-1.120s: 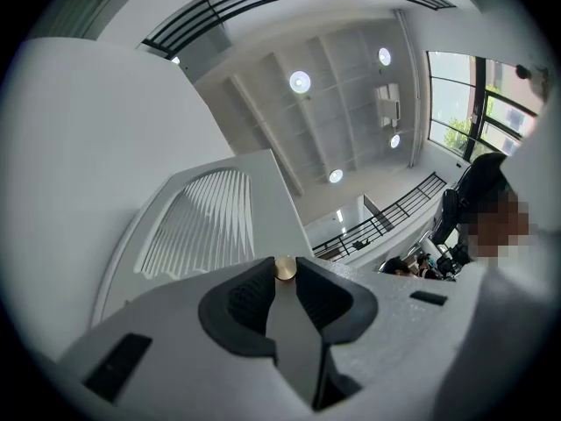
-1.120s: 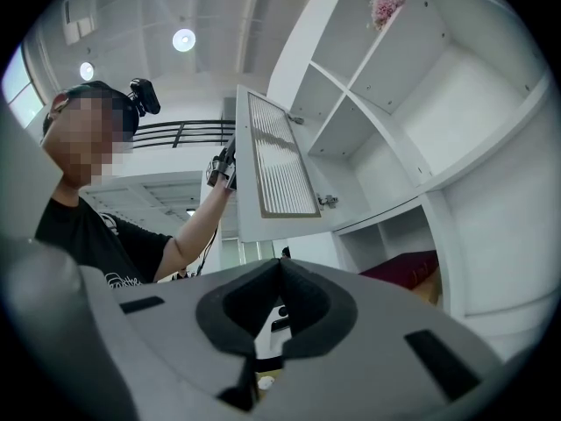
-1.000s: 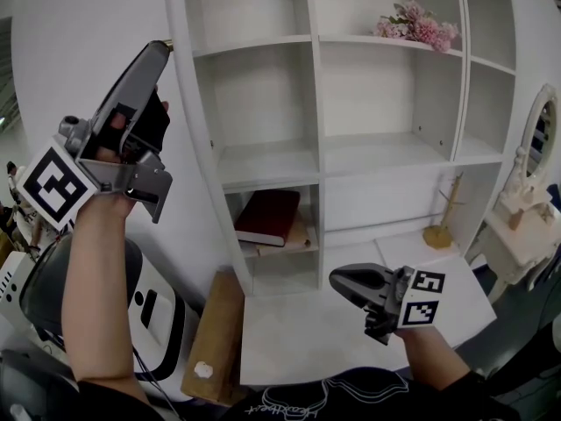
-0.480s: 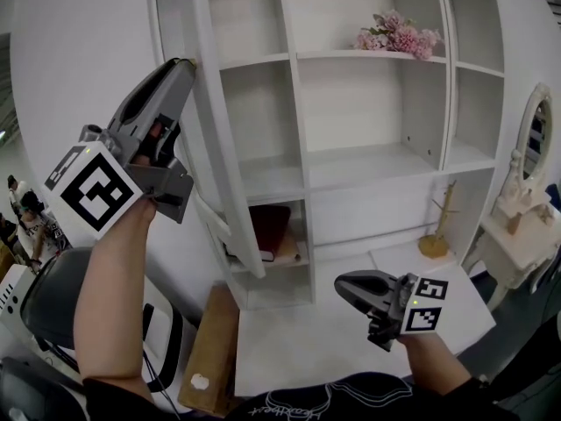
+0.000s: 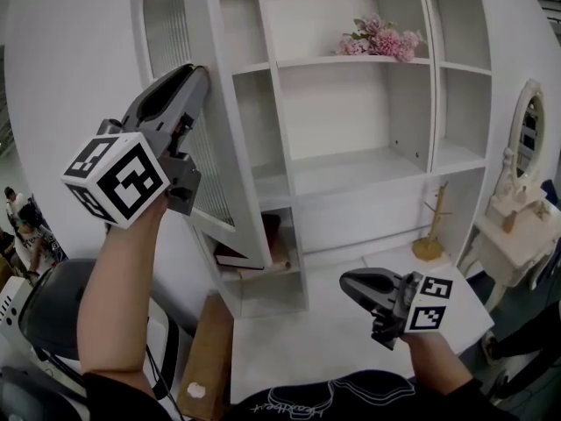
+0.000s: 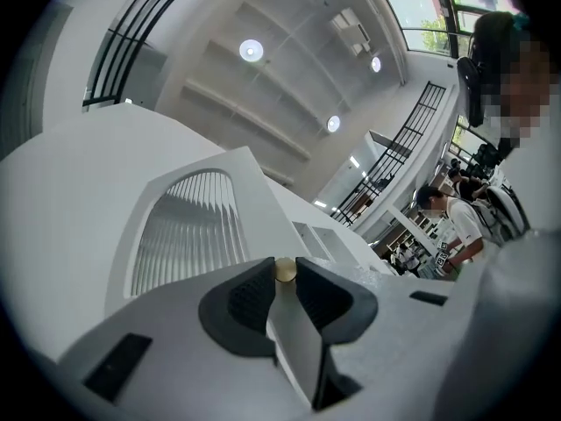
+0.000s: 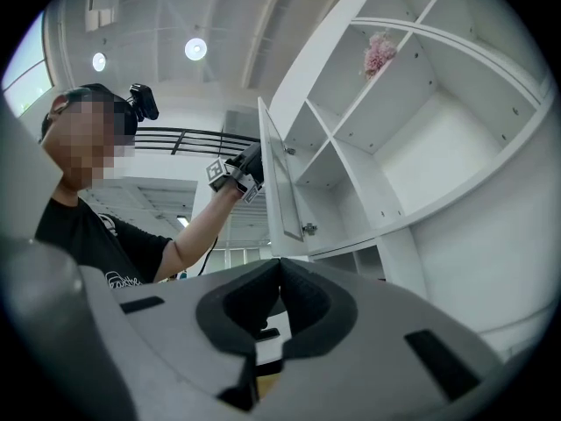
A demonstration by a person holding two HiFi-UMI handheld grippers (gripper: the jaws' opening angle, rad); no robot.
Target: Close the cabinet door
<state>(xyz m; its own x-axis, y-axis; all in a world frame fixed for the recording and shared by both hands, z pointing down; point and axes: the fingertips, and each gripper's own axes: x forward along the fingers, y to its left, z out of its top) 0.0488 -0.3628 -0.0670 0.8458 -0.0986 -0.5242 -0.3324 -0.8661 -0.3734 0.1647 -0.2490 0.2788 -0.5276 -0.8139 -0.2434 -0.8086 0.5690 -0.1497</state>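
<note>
A tall white cabinet [image 5: 342, 112] of open shelves is filling the head view, with pink flowers [image 5: 379, 40] lying on an upper shelf. Its cabinet door [image 5: 230, 130], a white frame around ribbed glass, is hanging at the left side. A second ago it was lying wide open, back against the wall; now it is standing roughly halfway round, its free edge swinging toward the shelves and starting to cover a dark red book [image 5: 267, 228] on a low shelf. The closing looks well under way, though the door is not yet shut against the frame.

The person's left arm [image 5: 114, 296] is reaching up and forward, bare forearm raised, with the left gripper [image 5: 199, 71] tilted upward at the door's free edge. The right arm is staying low by the body, the right gripper [image 5: 349, 280] pointing roughly level toward the cabinet's base and well apart from the door.

In the left gripper view, the fingers [image 6: 250, 296] are part-closed and clamping the door's edge, a small brass knob [image 6: 286, 270] sitting just beyond their tips. In the right gripper view, the fingers [image 7: 307, 301] are pressed together, holding nothing.
</note>
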